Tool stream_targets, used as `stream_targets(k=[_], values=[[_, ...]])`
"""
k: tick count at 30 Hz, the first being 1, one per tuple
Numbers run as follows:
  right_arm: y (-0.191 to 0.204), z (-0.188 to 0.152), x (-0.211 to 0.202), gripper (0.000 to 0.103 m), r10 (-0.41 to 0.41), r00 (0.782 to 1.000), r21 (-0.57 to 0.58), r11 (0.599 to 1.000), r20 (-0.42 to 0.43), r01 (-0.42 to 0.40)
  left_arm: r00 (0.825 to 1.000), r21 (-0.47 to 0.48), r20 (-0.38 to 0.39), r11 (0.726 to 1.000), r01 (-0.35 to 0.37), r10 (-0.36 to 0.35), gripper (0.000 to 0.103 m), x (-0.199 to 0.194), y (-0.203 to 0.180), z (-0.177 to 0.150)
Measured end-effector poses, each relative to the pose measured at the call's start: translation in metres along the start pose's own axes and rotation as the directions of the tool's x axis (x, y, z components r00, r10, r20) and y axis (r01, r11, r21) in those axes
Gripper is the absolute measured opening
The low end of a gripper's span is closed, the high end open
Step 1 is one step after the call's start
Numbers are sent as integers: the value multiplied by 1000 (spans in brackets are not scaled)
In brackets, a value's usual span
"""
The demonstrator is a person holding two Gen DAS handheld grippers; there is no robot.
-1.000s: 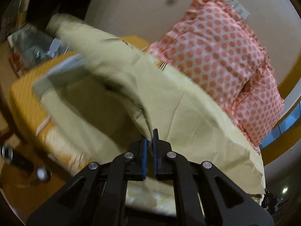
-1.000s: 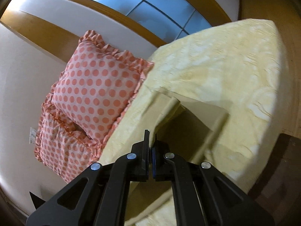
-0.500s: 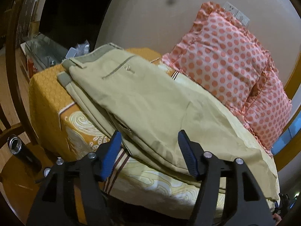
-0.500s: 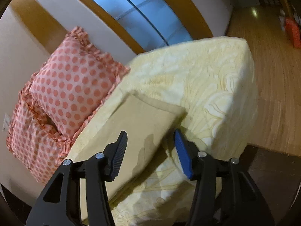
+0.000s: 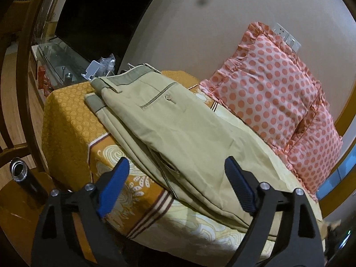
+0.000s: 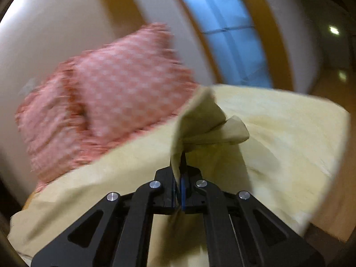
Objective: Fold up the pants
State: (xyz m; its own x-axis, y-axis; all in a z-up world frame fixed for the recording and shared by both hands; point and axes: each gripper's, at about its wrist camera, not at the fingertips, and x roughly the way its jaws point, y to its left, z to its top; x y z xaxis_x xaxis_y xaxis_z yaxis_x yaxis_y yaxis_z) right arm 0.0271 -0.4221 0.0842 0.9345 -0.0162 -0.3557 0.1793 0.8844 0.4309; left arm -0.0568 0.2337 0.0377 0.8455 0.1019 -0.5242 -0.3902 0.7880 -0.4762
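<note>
Khaki pants (image 5: 178,131) lie folded lengthwise on the bed, waistband at the far left and legs running to the right. My left gripper (image 5: 175,182) is open and empty, held just in front of the thigh part. My right gripper (image 6: 181,166) is shut on the hem end of the pants (image 6: 200,120), which stands lifted above the bed in the blurred right wrist view.
The bed (image 5: 66,120) has an orange and cream patterned cover. Two pink dotted pillows (image 5: 278,98) lean on the wall behind; they also show in the right wrist view (image 6: 115,89). A dark metal bottle (image 5: 22,178) stands on the floor at the left. A glass cabinet (image 5: 57,62) is beyond.
The left gripper let go of the pants, opened and pulled back. The right gripper opened half a second ago, then shut on the hem end and lifted it.
</note>
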Motion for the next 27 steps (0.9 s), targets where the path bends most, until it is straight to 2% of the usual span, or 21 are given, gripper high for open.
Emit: stream_targets(k=[1,2,4,5,6,7,8,10,11,12,13,15,16,18,21,27], values=[[23,4,0,3,72,997,-27,997,-4,-72,1000,-6,-2,1000,8,-8,91,1,2,1],[58,6,0,3,177,984,-66,982,-20,-178,1000,-15,-4,1000,17,-17,92,2,4,2],[110,1,-1,3,336,938,-106,933,-83,-343,999,-30,-8,999,35,-35,95,3,8,4],[138,-7,0,3,406,904,-128,898,-132,-422,999,-39,-10,998,40,-41,96,4,10,5],[174,-23,1,3,476,853,-160,845,-213,-511,999,-57,-11,997,49,-50,97,6,12,6],[200,-39,2,3,510,811,-179,803,-286,-568,998,-76,-18,995,62,-64,98,8,16,6],[233,-66,7,4,520,744,-199,747,-420,-634,997,-93,-28,993,72,-75,99,10,18,7],[271,-113,17,12,461,622,-206,674,-633,-709,995,-125,-47,989,83,-90,99,15,23,7],[279,-130,19,27,421,588,-213,659,-691,-722,994,-140,-57,987,83,-91,99,18,26,8],[285,-150,16,48,372,564,-230,646,-738,-728,993,-154,-54,984,92,-102,100,19,29,8],[284,-154,10,56,379,560,-232,637,-737,-735,994,-162,-52,983,88,-98,100,19,31,10],[278,-148,-5,88,431,563,-216,626,-706,-750,995,-180,-51,980,80,-90,101,21,35,15],[271,-138,-12,93,454,580,-200,644,-677,-738,995,-194,-50,978,76,-88,101,22,38,17],[256,-120,-20,94,505,587,-153,661,-633,-735,996,-212,-50,975,68,-80,101,26,41,22],[237,-101,-18,97,525,611,-90,711,-592,-698,998,-222,-57,975,19,-32,100,35,42,33],[210,-97,-10,97,537,622,22,767,-569,-642,996,-234,-81,970,-60,43,98,54,43,52]])
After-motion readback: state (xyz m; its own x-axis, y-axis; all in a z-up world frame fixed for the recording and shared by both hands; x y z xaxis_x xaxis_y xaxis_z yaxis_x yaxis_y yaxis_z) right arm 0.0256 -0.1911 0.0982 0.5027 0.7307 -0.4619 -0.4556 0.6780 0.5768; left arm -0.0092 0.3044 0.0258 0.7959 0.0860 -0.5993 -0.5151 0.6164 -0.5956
